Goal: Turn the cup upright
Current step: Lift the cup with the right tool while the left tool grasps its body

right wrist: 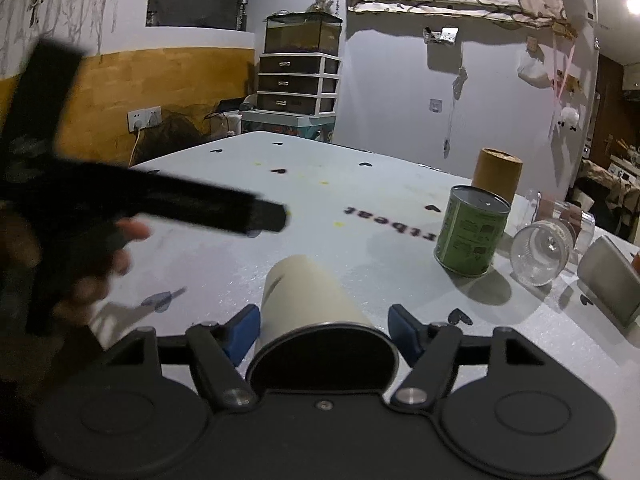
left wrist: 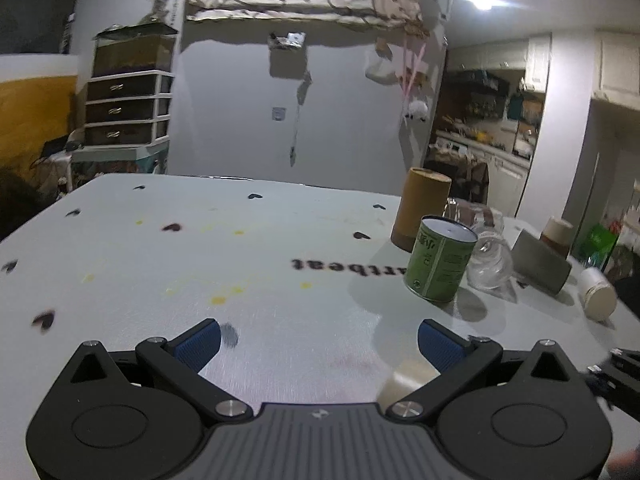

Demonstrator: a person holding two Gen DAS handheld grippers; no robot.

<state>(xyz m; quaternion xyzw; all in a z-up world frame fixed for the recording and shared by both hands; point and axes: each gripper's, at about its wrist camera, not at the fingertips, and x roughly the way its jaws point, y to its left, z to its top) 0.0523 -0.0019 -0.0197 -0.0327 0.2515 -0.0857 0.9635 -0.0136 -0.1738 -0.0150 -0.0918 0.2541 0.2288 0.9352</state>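
Right gripper (right wrist: 322, 330): jaws are standing released, blue pads either side of the cream cup (right wrist: 310, 300), neither pad visibly touching it. The cup is lying on its side on the bench (right wrist: 360, 184), lower centre of the right wrist frame. Its long axis is running straight away from the jaws, dark rim nearest the camera and closed end pointing up-frame. So the right gripper is the nearer one, and the cup is sitting already between its pads.

Left gripper (left wrist: 319, 340): jaws are also standing spread wide, gripping nothing. In the left wrist view only a blurred cream edge of the cup is showing at lower right, just beside the right-hand pad; the same gripper is crossing the left of the right wrist frame as a dark blur.

Judgement: closing across the cup's width and rotating the closed end downward is what the flip calls for.

Farther up-frame, right of centre: a green tin (right wrist: 472, 232), label too small to read; a clear glass (right wrist: 540, 256) on its side; a brown cardboard tube (right wrist: 496, 174).

Writing: bench print is reading "rtbeat", upside down, partly hidden.
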